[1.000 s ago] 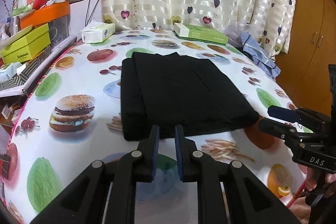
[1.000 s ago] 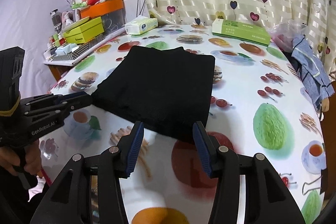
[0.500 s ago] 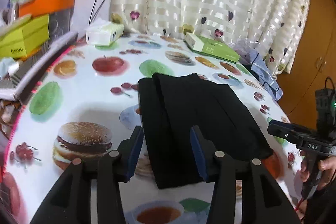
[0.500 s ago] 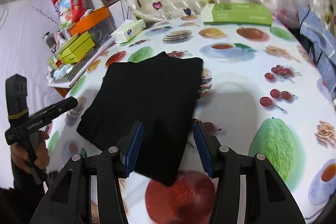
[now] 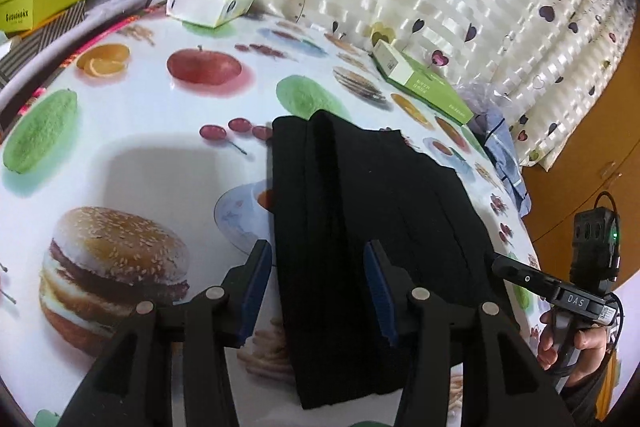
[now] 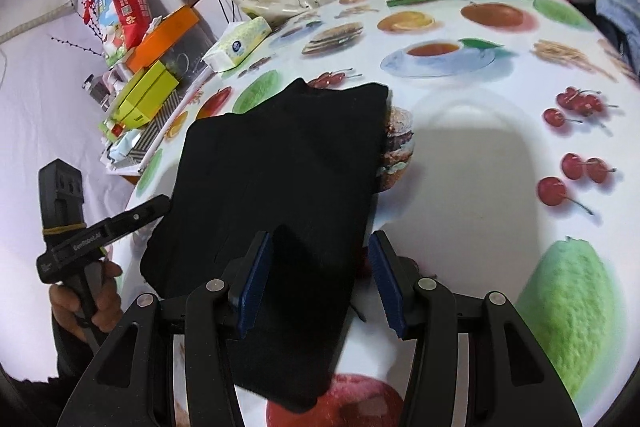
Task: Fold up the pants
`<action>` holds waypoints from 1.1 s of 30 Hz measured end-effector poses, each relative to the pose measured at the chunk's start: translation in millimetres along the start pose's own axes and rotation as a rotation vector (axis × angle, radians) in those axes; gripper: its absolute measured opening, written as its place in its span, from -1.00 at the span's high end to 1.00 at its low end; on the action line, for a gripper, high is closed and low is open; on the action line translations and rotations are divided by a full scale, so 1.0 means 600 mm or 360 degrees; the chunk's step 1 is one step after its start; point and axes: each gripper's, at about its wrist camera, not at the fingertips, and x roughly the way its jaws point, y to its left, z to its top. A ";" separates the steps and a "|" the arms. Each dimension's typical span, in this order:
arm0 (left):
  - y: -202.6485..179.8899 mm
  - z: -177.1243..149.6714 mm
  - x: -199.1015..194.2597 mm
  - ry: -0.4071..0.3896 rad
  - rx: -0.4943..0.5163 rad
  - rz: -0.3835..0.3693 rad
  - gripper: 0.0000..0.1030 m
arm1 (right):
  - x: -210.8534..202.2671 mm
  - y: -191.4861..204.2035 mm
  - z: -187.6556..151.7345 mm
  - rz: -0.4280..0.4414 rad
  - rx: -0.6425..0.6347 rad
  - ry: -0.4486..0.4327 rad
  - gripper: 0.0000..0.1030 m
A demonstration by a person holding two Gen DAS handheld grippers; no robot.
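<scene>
Both grippers angling downward, jaws apart.
The left gripper (image 5: 316,283) is standing wide; the right gripper (image 6: 320,275) is gaping likewise, each gripped by a hand (image 5: 576,343) at its handle.

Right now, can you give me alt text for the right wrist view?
The right gripper hangs open over the near corner of folded black pants on a food-print tablecloth. At left, a hand holds the left gripper beside the pants.

Black pants (image 5: 360,227), folded flat on patterned tablecloth (image 5: 140,167)
</scene>
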 end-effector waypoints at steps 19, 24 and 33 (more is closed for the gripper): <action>-0.023 -0.007 0.013 0.0012 0.0028 -0.0012 0.11 | 0.015 0.018 0.001 -0.0036 -0.0028 0.0045 0.49; -0.026 -0.002 0.009 0.0003 0.0018 -0.0016 0.38 | 0.002 0.026 0.002 -0.0029 -0.0035 -0.0013 0.68; -0.053 0.011 -0.020 -0.0087 0.0129 -0.0005 0.64 | -0.020 0.065 0.011 -0.0022 -0.0123 -0.0100 0.75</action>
